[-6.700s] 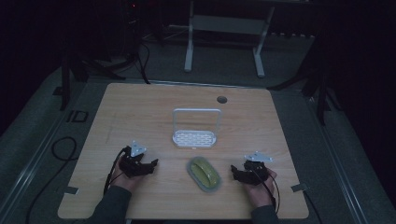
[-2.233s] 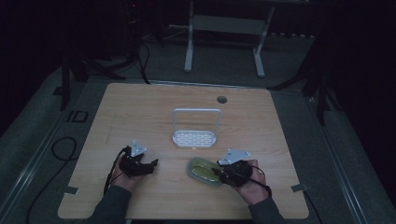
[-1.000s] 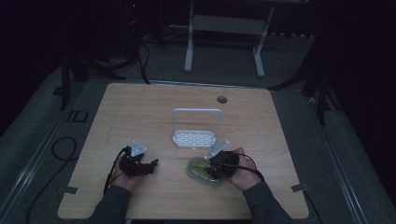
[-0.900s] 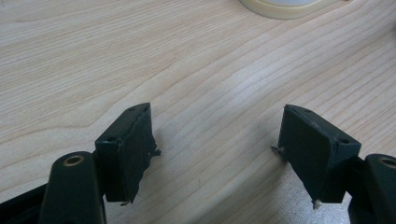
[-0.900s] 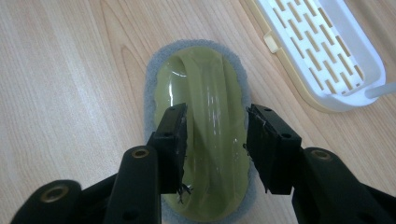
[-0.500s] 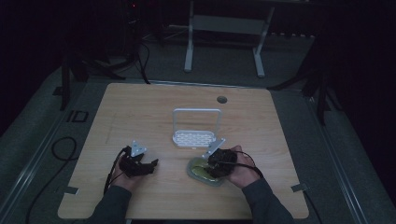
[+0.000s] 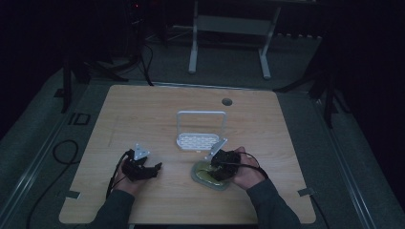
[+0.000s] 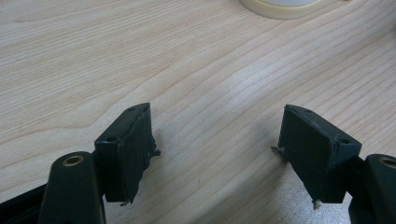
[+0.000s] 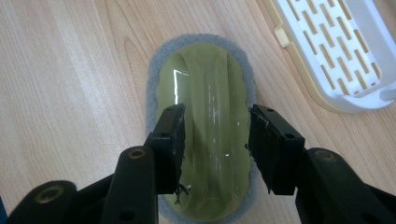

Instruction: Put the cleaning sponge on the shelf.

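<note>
One scrubber (image 7: 208, 174), olive-green glossy oval handle on a grey pad, lies flat on the counter (image 7: 143, 114) near the near edge, a bit right of the middle. One white slotted rack (image 7: 199, 140) with an upright hoop handle stands just behind it, about mid-counter. One round hole (image 7: 227, 101) sits toward the far edge. Two claws, one per hand.

Right claw (image 7: 217, 168) is directly over the scrubber, the hand behind it on the near-right side. In the right gripper view the right claw (image 9: 215, 140) is partly open, jaws standing either side of the green handle's raised ridge, narrow gap; cannot tell whether the pads actually touch it. Same view gives the scrubber (image 9: 204, 93) in detail: grey felt rim around the green top, lengthwise ridge, light glare. The rack (image 9: 336, 51) shows at that view's upper right, cream-white, slots in rows, close to the scrubber but apart.

Left claw (image 7: 155, 169) is low over bare wood near the near-left part of the counter, well apart from the scrubber. The left gripper view shows the left claw (image 8: 217, 149) wide open, nothing between the jaws, just wood grain, and a cream rim of something at the top edge, too cropped to identify. High view is too dark and small to read jaw spacing on either claw; the gripper views settle that.
</note>
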{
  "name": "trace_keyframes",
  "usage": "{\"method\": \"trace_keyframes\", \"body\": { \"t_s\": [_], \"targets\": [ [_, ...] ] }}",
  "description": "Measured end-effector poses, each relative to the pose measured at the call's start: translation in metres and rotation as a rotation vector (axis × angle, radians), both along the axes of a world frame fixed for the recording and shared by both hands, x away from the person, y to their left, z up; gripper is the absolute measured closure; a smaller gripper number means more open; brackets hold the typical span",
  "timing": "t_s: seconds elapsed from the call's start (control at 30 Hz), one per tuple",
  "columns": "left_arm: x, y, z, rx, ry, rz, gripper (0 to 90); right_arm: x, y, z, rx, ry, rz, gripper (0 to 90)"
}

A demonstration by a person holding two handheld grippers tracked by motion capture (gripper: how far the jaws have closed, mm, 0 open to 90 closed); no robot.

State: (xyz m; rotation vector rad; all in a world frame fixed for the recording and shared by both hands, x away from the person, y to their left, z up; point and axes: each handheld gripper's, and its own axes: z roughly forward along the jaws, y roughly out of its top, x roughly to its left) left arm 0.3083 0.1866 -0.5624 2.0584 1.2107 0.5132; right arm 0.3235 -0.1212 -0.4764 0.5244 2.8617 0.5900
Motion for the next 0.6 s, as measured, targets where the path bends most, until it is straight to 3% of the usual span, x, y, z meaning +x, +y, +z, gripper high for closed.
{"method": "trace_keyframes", "body": {
  "t_s": [0.6],
  "targets": [
    [0.0001, -0.0003, -0.0002, -0.002, -0.002, 0.0, 26.2, 0.0087, 0.009, 0.0025, -0.061, 0.07, 0.023, 57.3]
  ]
}}
